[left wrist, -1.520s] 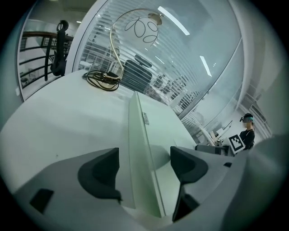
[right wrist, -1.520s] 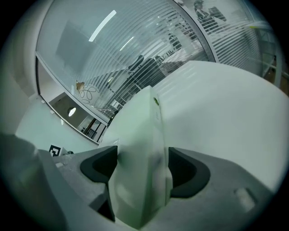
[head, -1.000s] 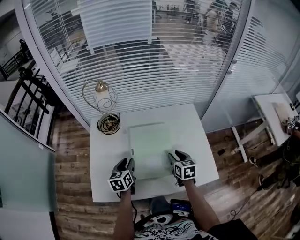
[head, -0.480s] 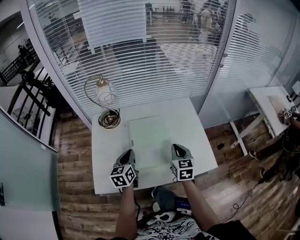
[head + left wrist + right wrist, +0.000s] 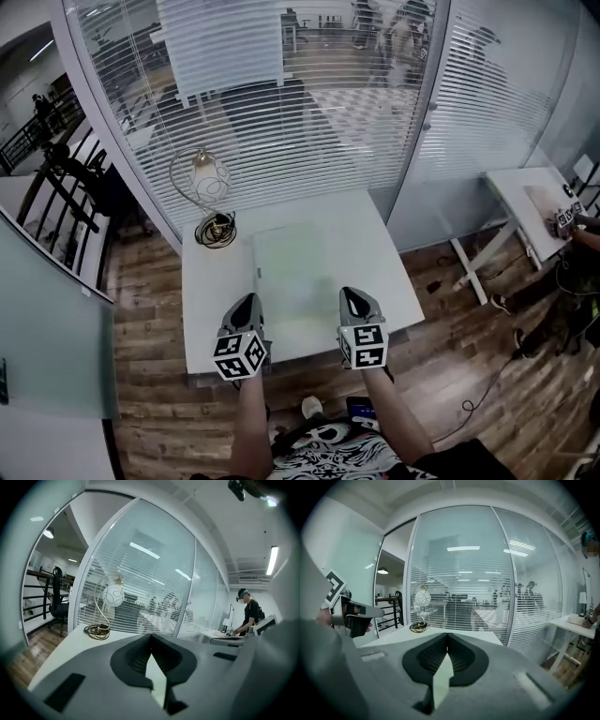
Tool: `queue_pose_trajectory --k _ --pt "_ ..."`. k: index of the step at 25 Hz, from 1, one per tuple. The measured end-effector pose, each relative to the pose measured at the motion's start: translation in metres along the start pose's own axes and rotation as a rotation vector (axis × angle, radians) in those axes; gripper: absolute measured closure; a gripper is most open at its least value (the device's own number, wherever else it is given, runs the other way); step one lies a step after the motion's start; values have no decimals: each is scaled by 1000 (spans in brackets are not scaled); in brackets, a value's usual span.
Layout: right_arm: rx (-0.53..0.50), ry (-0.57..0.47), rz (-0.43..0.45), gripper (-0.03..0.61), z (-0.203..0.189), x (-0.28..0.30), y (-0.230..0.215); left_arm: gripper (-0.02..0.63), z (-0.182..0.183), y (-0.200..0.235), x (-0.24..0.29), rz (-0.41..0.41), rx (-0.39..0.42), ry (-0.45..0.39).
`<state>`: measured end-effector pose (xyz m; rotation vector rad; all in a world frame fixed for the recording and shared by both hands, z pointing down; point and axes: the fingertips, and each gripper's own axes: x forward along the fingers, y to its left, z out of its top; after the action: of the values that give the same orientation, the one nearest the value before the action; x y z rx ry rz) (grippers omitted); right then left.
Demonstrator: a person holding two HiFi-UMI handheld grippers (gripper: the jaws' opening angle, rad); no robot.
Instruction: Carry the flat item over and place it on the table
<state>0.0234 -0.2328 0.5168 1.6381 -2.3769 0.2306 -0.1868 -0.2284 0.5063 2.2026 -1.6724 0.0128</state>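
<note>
Clamping the flat item (image 5: pixel 298 272) along its near edge, the left tool (image 5: pixel 247 305) and the right tool (image 5: pixel 352 298) are each pinching the sheet with their jaws drawn almost together. In both gripper views only a thin pale strip is showing between the dark ribbed pads. The two grips are sitting well apart, one toward each near corner. Judging by the shape, this spacing is serving to keep a wide, thin panel level, since a single grip would be letting it droop or twist. The flat item is lying over the middle of the counter (image 5: pixel 208 305), with its long sides running away from the person. Its far edge is stopping short of the lamp (image 5: pixel 208 178), which is standing at the counter's far left corner. From above it is not possible to tell whether the underside is touching the counter or hanging just clear of it. The item is presenting as a rectangular sheet with a pale green tint, a matte face and straight edges. It is appearing stiff rather than limp, as no sag is showing between the grips. The counter is showing a smooth white top, nearly square. The lamp is combining a looped brass-coloured wire stem, a pale globe and a coiled base. Behind it, a glass wall (image 5: pixel 309 122) is carrying horizontal slatted blinds, and wood-plank floor (image 5: pixel 150 281) is surrounding the counter. Because the pads are biting only a narrow margin, the sheet is likely pivoting easily, so both tools are needing matched height.
</note>
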Motion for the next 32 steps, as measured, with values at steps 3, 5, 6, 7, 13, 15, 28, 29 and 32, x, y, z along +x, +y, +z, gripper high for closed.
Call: queue_pose_trajectory --k 3,5,6,7,13,15,28,29,32 --pt "-20 -20 19 572 2 -22 3 606 -2 -14 -18 21 3 -22" --pt "-24 -36 33 572 2 -42 3 606 -8 -29 -33 26 13 -25" --pt "-17 -44 39 572 2 -52 2 606 -12 -37 -42 26 18 -23" --pt "-6 -51 43 572 0 -63 2 606 -16 -46 -51 26 18 -22" --pt "28 -78 82 572 -15 -137 7 606 -33 -89 -127 16 -62 -68" --pt "41 -79 90 572 -26 -159 9 606 -42 -98 -151 34 -41 -72" --pt "-24 -116 87 572 -28 -237 12 606 -40 -139 -215 92 38 -127" --pt "-26 -120 86 572 -27 -238 14 606 -40 -140 -216 95 43 -129" --pt "-36 -127 92 572 -25 -242 18 606 -41 -145 -216 91 52 -131"
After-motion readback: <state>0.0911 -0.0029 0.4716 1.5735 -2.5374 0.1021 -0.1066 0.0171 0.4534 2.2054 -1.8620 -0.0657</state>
